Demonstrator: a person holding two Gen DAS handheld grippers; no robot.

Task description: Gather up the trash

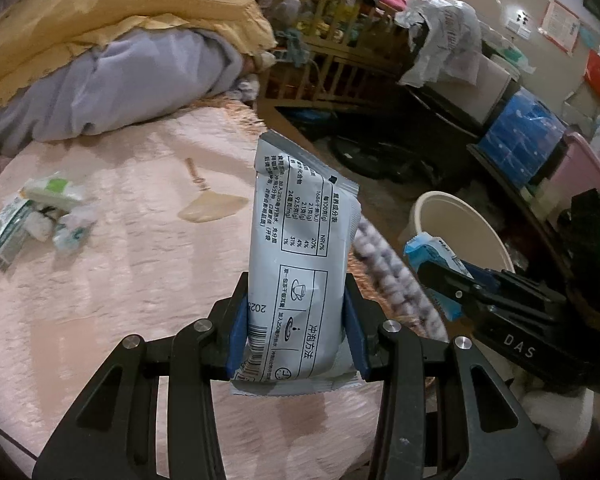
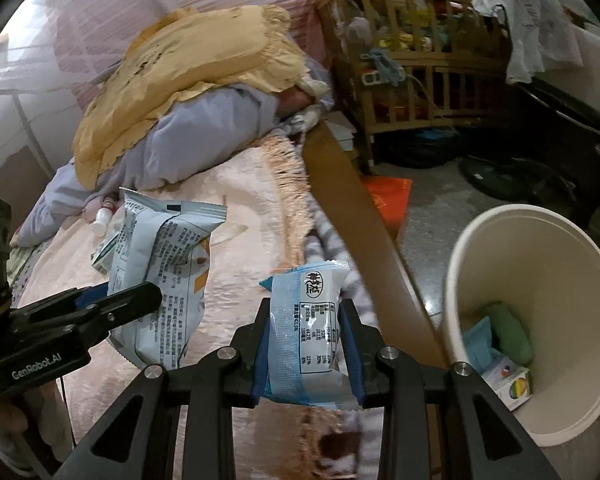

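Trash is gripped in both tools: a grey packet (image 1: 300, 248) by the left gripper (image 1: 296, 320), a blue wrapper (image 2: 306, 332) by the right gripper (image 2: 306, 344).

You see a grey packet (image 1: 304, 264) with black print, a blue-and-white packet (image 2: 308, 332), a cream bin (image 2: 540, 280), a pink blanket (image 1: 120, 280) and a yellow pillow (image 2: 204, 64).

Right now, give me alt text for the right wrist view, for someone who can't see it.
The right hand-held gripper clamps a small blue-and-white snack packet over a pink bedspread. To its right, a cream trash bin on the floor already holds some wrappers. At left, the left hand-held gripper holds a larger pale packet.
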